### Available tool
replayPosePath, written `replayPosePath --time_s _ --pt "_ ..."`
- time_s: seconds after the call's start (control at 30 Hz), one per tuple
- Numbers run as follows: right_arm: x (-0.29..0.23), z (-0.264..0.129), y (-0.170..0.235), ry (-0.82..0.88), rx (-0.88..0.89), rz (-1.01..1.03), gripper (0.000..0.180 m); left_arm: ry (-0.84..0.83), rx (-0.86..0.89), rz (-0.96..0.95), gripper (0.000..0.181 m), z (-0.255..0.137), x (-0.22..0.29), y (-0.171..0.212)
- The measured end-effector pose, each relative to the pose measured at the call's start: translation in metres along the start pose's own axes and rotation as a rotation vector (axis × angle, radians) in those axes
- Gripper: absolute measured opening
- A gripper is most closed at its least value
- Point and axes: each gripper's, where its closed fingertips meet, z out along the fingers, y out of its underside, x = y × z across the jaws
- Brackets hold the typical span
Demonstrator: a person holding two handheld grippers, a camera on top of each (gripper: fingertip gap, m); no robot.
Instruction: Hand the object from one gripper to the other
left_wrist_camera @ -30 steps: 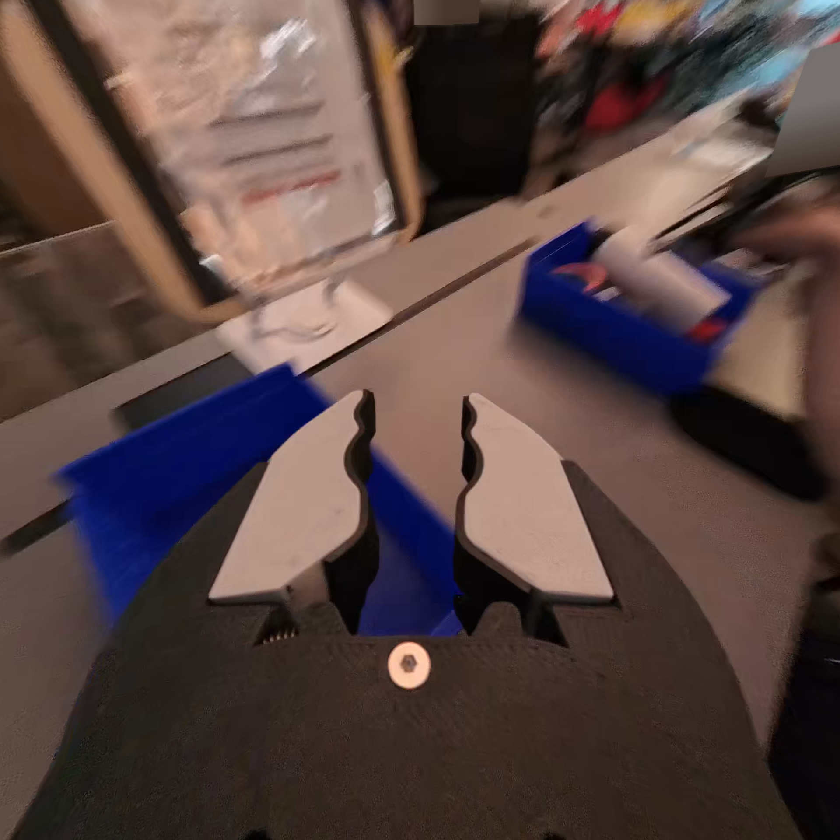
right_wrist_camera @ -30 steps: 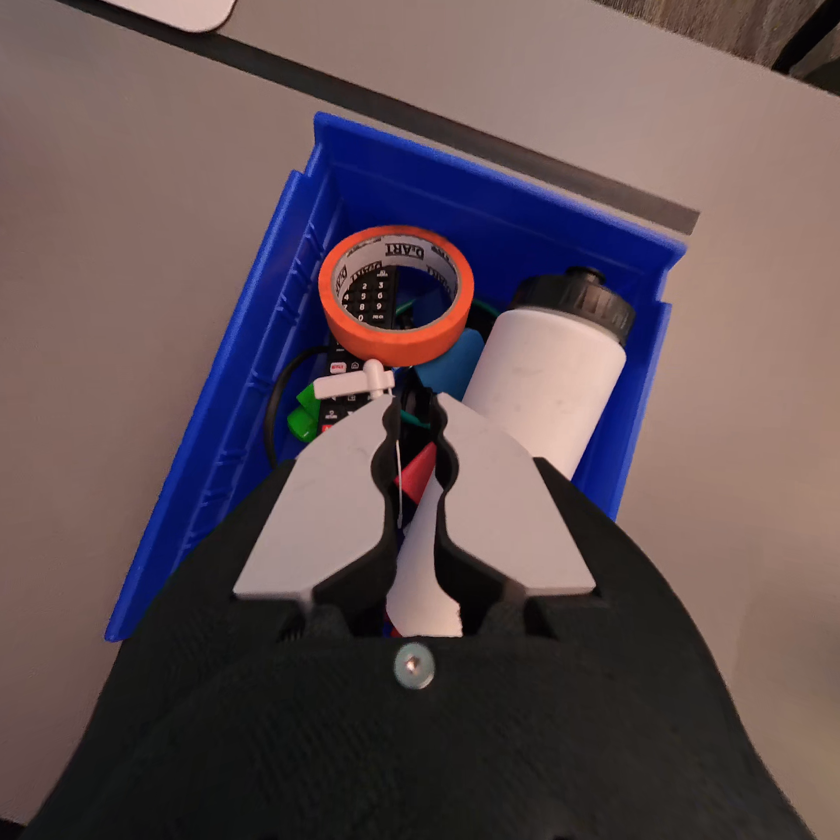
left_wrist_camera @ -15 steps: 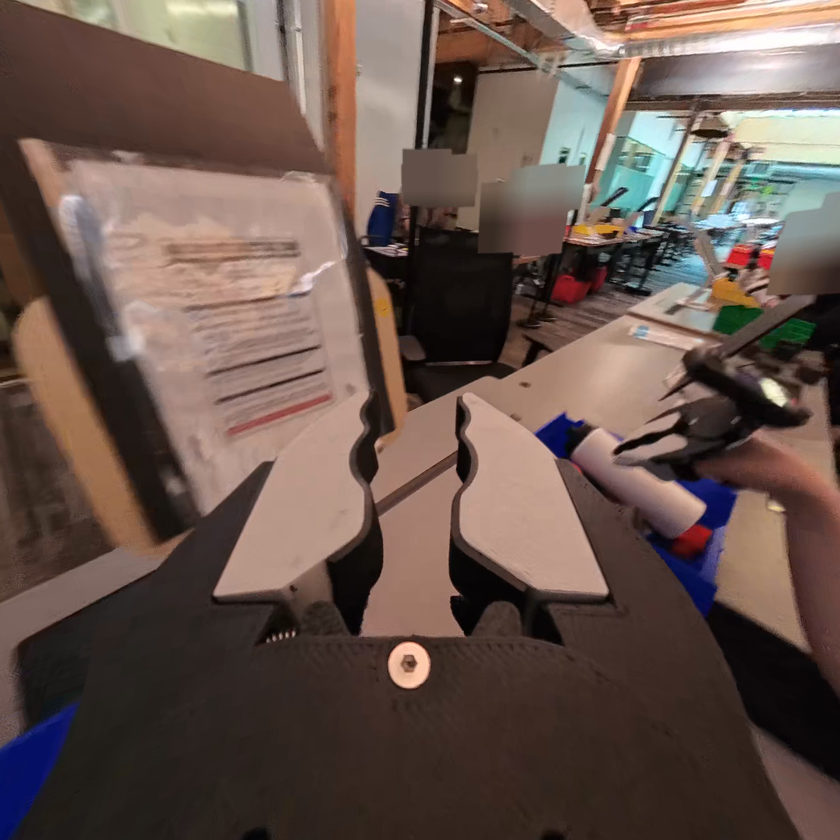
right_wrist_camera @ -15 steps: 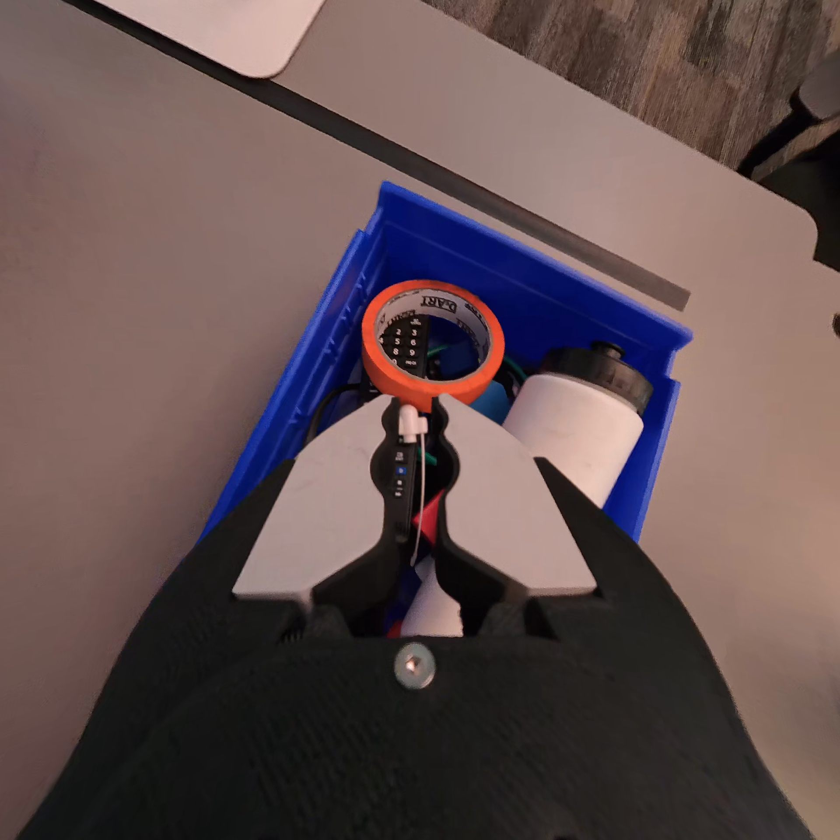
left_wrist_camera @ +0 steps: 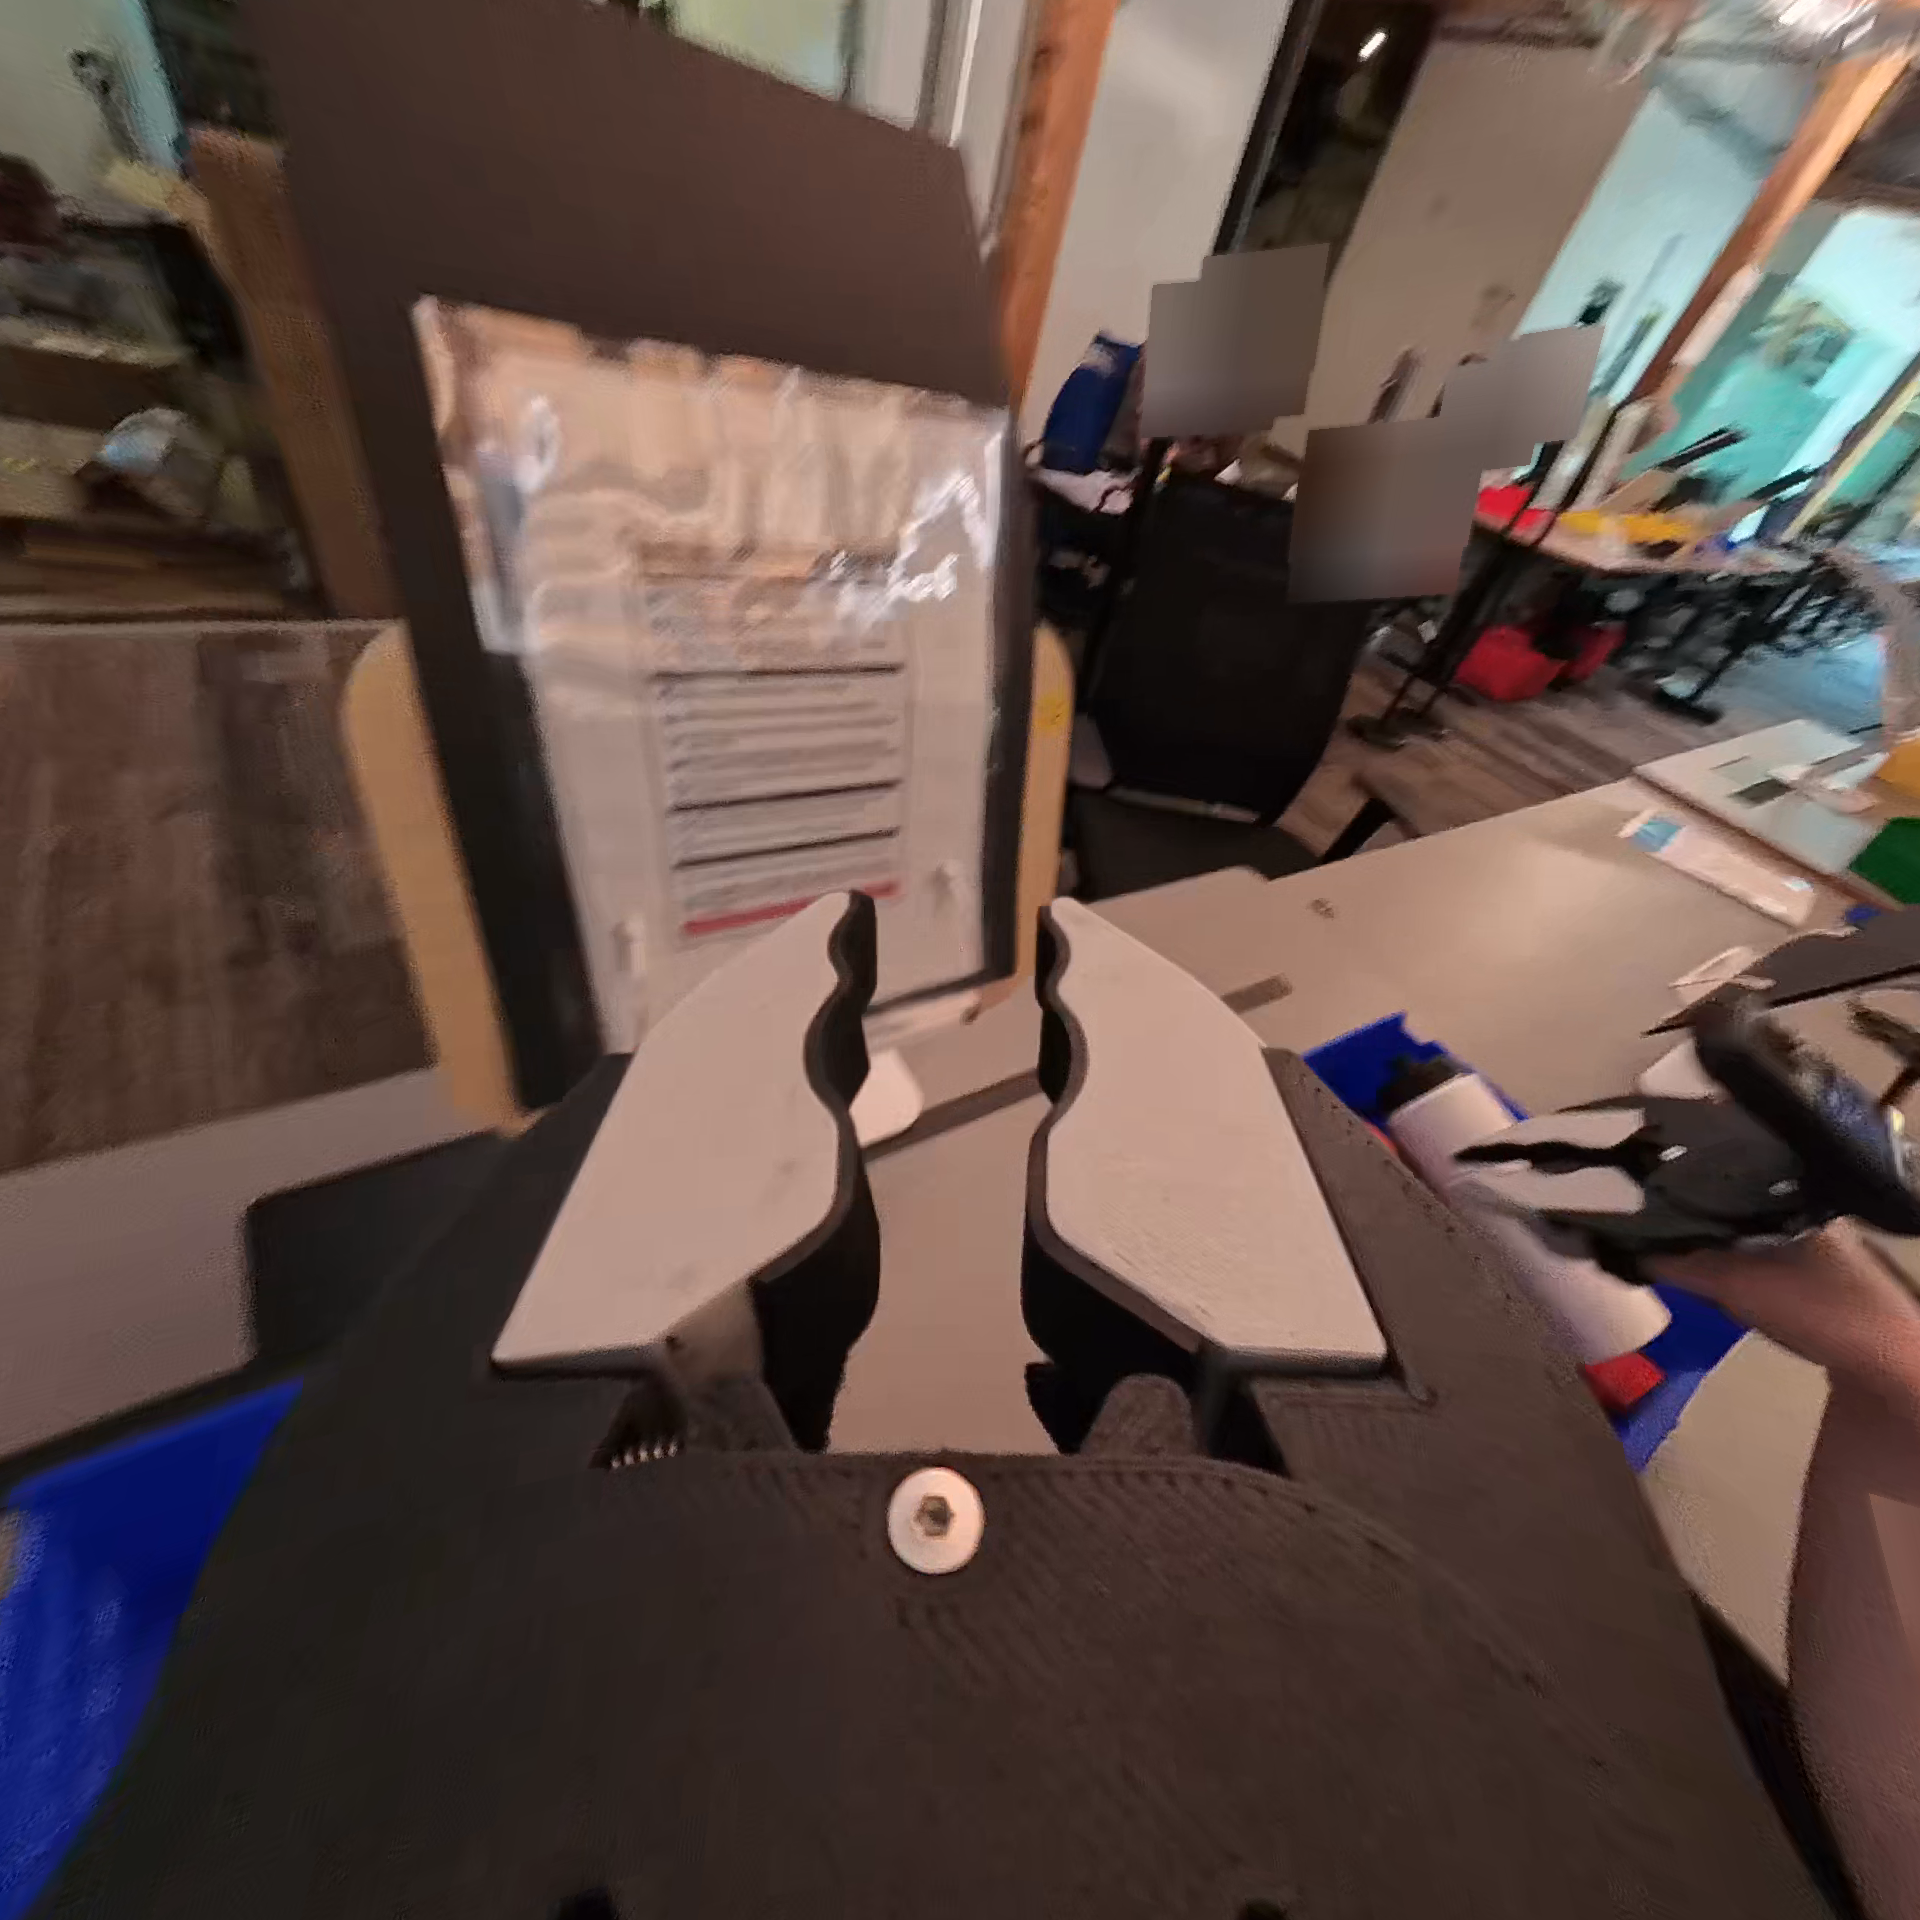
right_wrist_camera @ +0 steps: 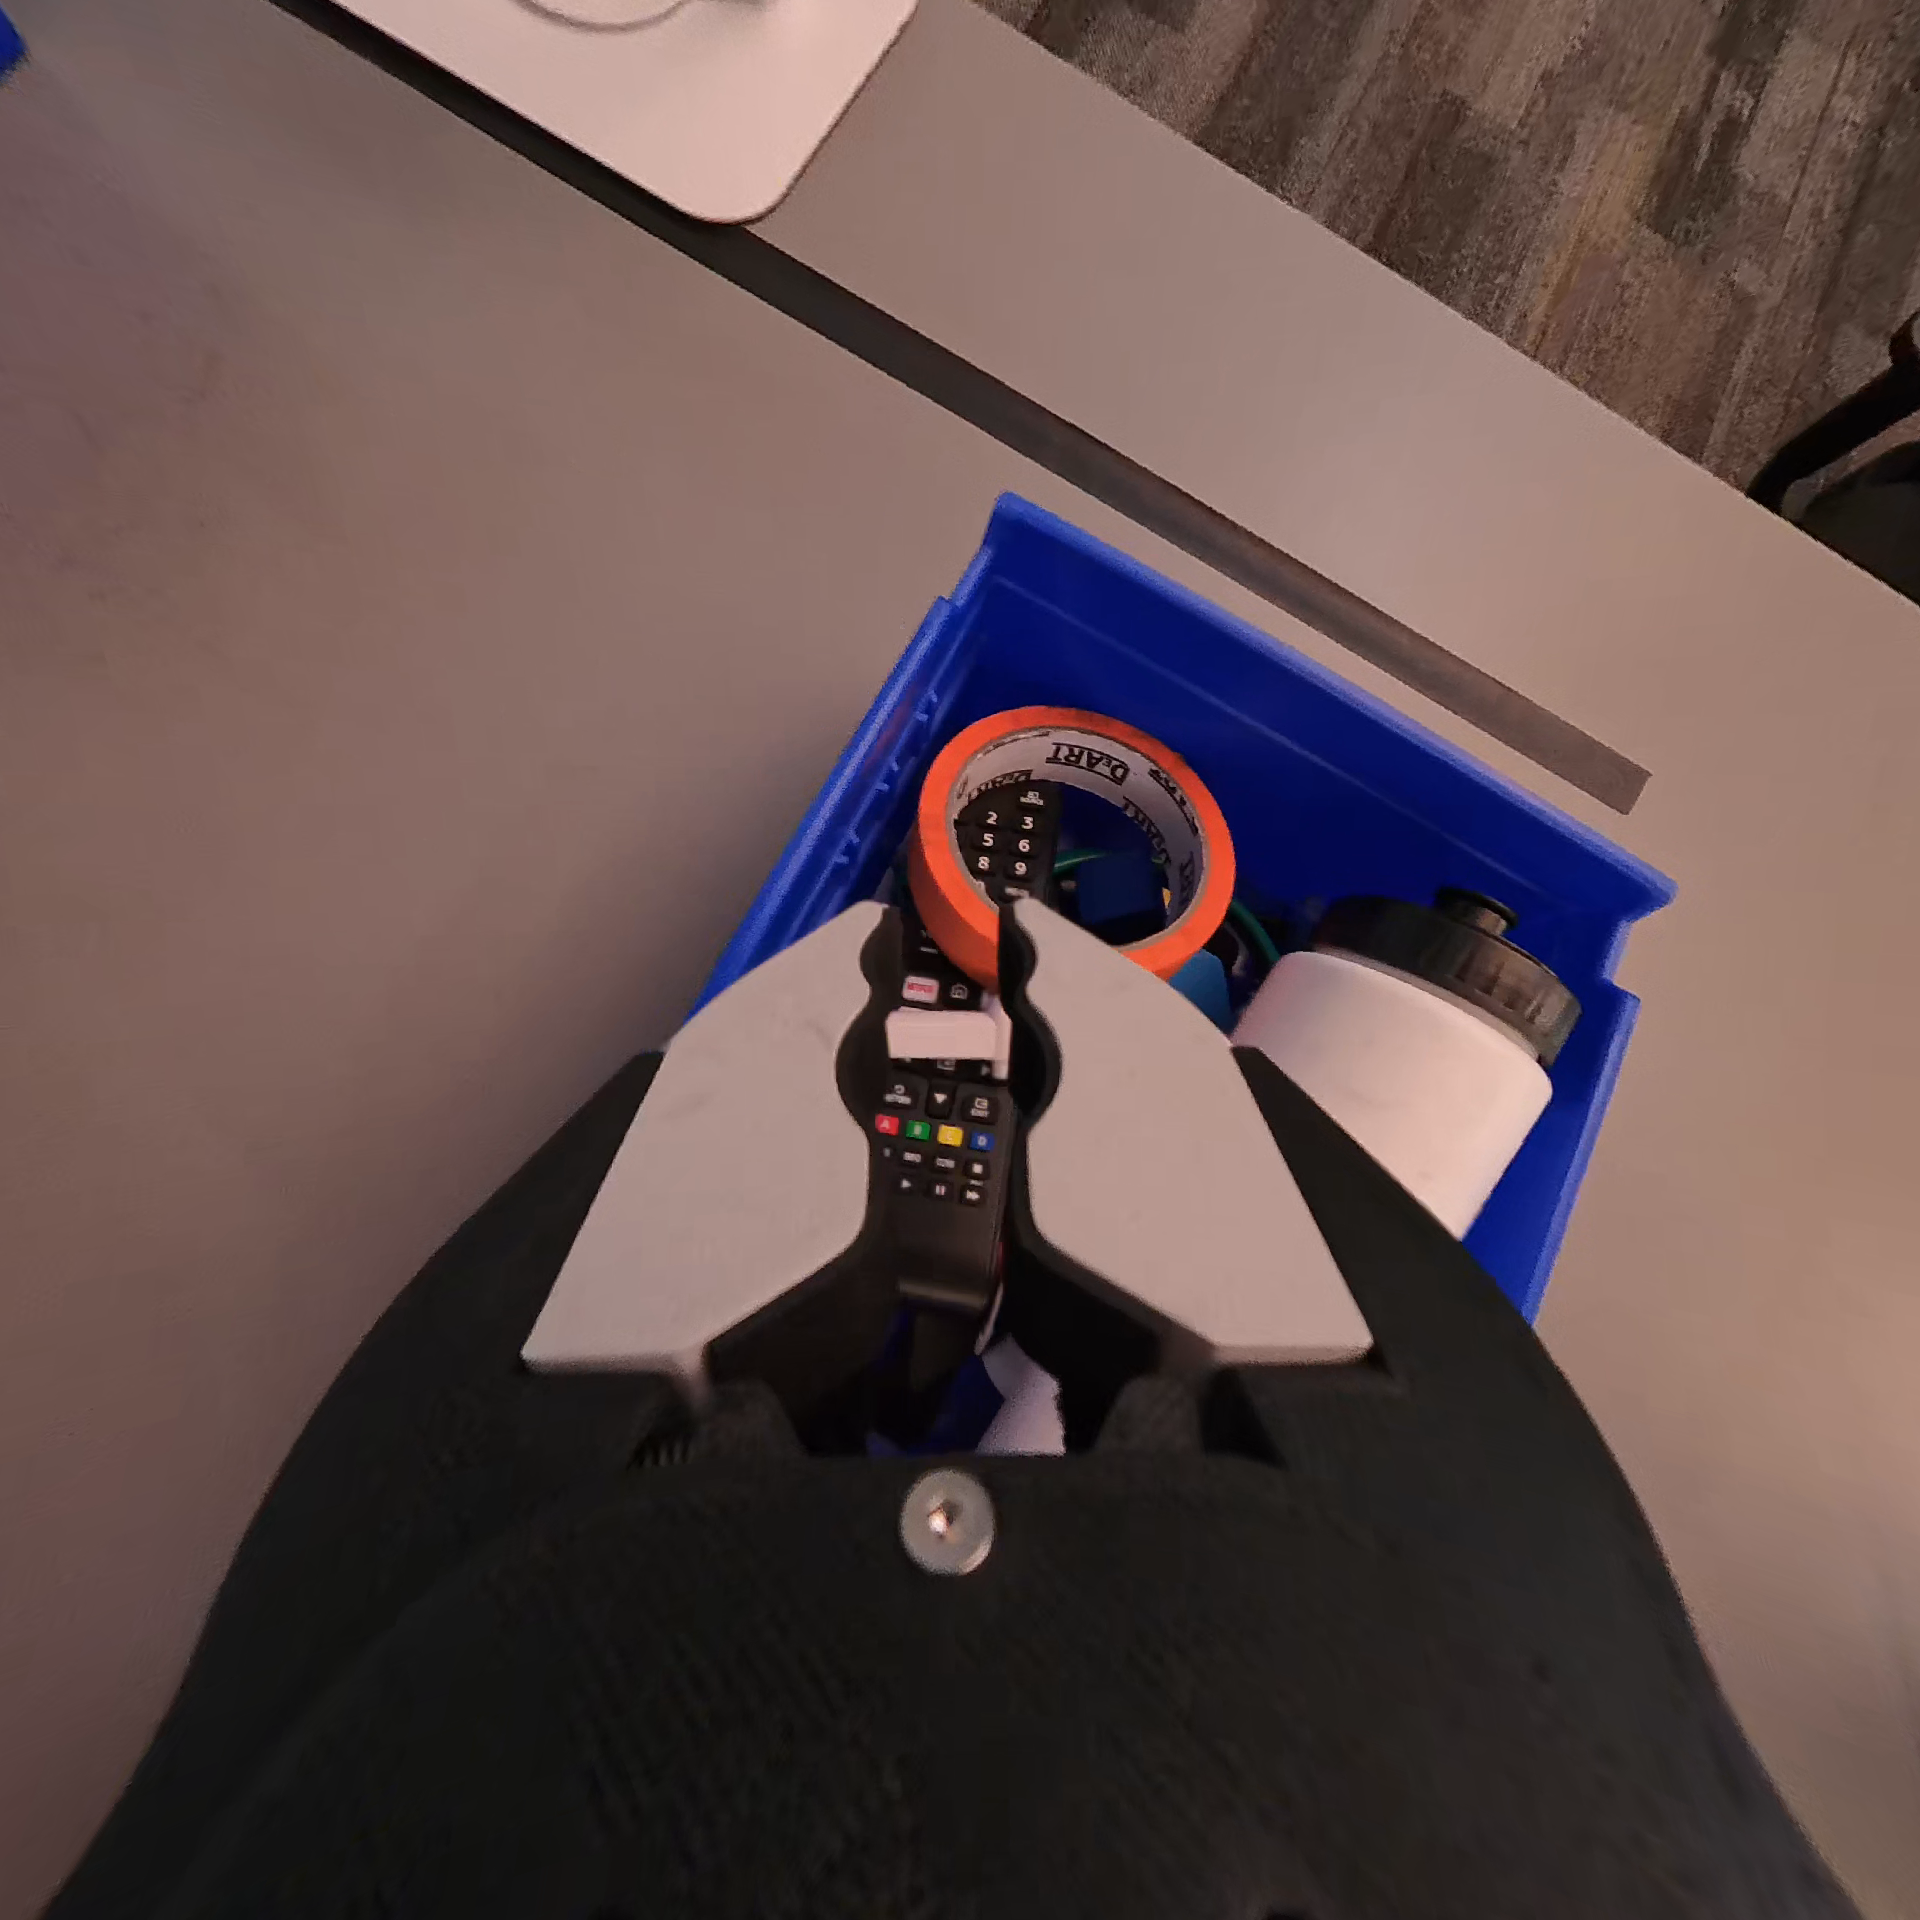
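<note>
My right gripper (right_wrist_camera: 951, 914) hangs above a blue bin (right_wrist_camera: 1299, 717) and is shut on a small white piece (right_wrist_camera: 940, 1034) that spans the gap between its fingers. Under it in the bin lie a black remote (right_wrist_camera: 940, 1153), an orange tape roll (right_wrist_camera: 1070, 727) and a white bottle (right_wrist_camera: 1382, 1081). My left gripper (left_wrist_camera: 956, 914) is open and empty, held up over the table and facing a board. In the left wrist view the right gripper (left_wrist_camera: 1475, 1184) shows at the far right, in a hand, above that bin (left_wrist_camera: 1361, 1049).
A dark board with a sheet in a plastic sleeve (left_wrist_camera: 769, 665) stands behind the table. A second blue bin (left_wrist_camera: 104, 1558) is at the lower left under my left gripper. A white pad (right_wrist_camera: 665, 94) lies beyond the table seam. Chairs and desks stand farther back. My right fingertips sit around 45 cm from my left ones. To the black remote (right_wrist_camera: 940, 1153): right tips about 10 cm, left tips about 55 cm. The white bottle (right_wrist_camera: 1382, 1081) is closer to my right gripper, around 12 cm from its tips; the left tips are 55 cm off.
The right gripper has risen away from the bin with the white piece, which now sits deeper between the fingers. The left gripper has tilted up from the left bin toward the board.
</note>
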Motion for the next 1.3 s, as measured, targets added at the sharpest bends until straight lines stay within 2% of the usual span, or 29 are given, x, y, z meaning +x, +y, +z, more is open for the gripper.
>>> replayPosePath --time_s 0.1,0.27,0.37,0.5,0.57,0.73,0.8,0.93,1.03,1.13,1.23,1.3 --pt "-0.008 -0.004 -0.006 -0.024 0.022 -0.026 0.02 -0.101 -0.206 0.066 0.036 -0.022 -0.042 0.055" --pt "-0.018 -0.009 -0.012 -0.033 0.026 -0.075 0.022 -0.307 -0.809 0.157 0.047 -0.08 -0.117 0.212" --pt "-0.023 -0.009 -0.018 -0.047 0.039 -0.097 0.022 -0.36 -1.085 0.102 0.041 -0.119 -0.128 0.288" --pt "-0.023 -0.005 -0.021 -0.047 0.033 -0.099 0.023 -0.363 -1.268 -0.033 0.066 -0.139 -0.119 0.34" --pt "-0.023 -0.005 -0.02 -0.034 0.018 -0.105 0.024 -0.367 -1.315 -0.073 0.066 -0.137 -0.118 0.355" --pt "-0.023 -0.014 -0.022 -0.01 0.022 -0.131 0.024 -0.458 -1.483 -0.053 0.062 -0.142 -0.135 0.378" --pt "-0.025 -0.017 -0.022 -0.017 0.033 -0.136 0.023 -0.443 -1.523 -0.083 0.053 -0.142 -0.135 0.386" --pt "-0.02 -0.017 -0.019 0.005 0.011 -0.136 0.023 -0.399 -1.56 -0.086 0.048 -0.143 -0.135 0.389" --pt "-0.025 -0.014 -0.02 -0.019 0.011 -0.146 0.022 -0.377 -1.463 -0.058 0.047 -0.136 -0.137 0.377" --pt "-0.03 -0.01 -0.022 -0.029 0.003 -0.166 0.022 -0.391 -1.295 -0.016 0.047 -0.129 -0.144 0.344" --pt "-0.038 -0.004 -0.029 -0.023 0.007 -0.206 0.022 -0.318 -1.024 -0.015 0.047 -0.113 -0.134 0.293" --pt "-0.051 -0.002 -0.036 -0.036 0.026 -0.245 0.021 -0.173 -0.785 -0.025 0.046 -0.096 -0.107 0.251"
